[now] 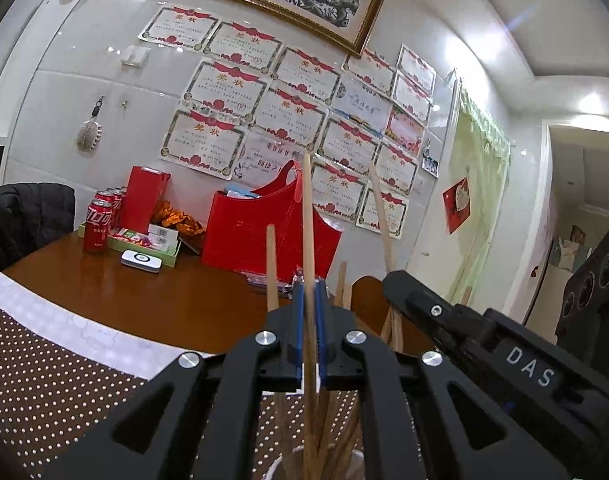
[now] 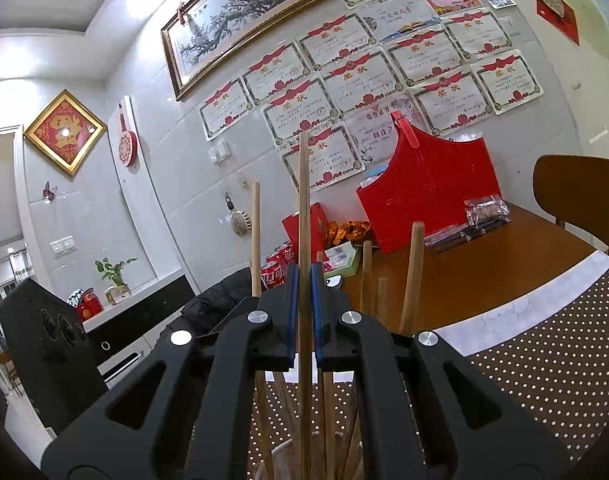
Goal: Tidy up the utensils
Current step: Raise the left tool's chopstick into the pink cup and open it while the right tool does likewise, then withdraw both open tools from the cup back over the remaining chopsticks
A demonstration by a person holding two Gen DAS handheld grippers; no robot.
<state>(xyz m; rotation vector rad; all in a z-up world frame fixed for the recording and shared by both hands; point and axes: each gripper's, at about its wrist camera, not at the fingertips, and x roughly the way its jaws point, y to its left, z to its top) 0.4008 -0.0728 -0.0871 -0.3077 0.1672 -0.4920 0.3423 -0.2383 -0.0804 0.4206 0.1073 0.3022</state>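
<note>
My left gripper (image 1: 309, 300) is shut on one upright wooden chopstick (image 1: 307, 220), over a white holder (image 1: 278, 466) that has several more chopsticks (image 1: 271, 264) standing in it. My right gripper (image 2: 303, 288) is shut on another upright chopstick (image 2: 303, 200) over the same white holder (image 2: 272, 456), with several chopsticks (image 2: 411, 276) leaning around it. The right gripper's black body (image 1: 484, 332) shows close on the right in the left wrist view. The holder's base is hidden under the grippers.
The holder stands on a brown dotted mat (image 1: 44, 368) on a wooden table (image 1: 144, 292). At the back stand a red basket (image 1: 264, 232), cola cans (image 1: 98, 224), a red box (image 1: 144, 196), a green tray (image 1: 144, 242) and packets (image 2: 484, 212). A chair (image 2: 580, 196) is at the right.
</note>
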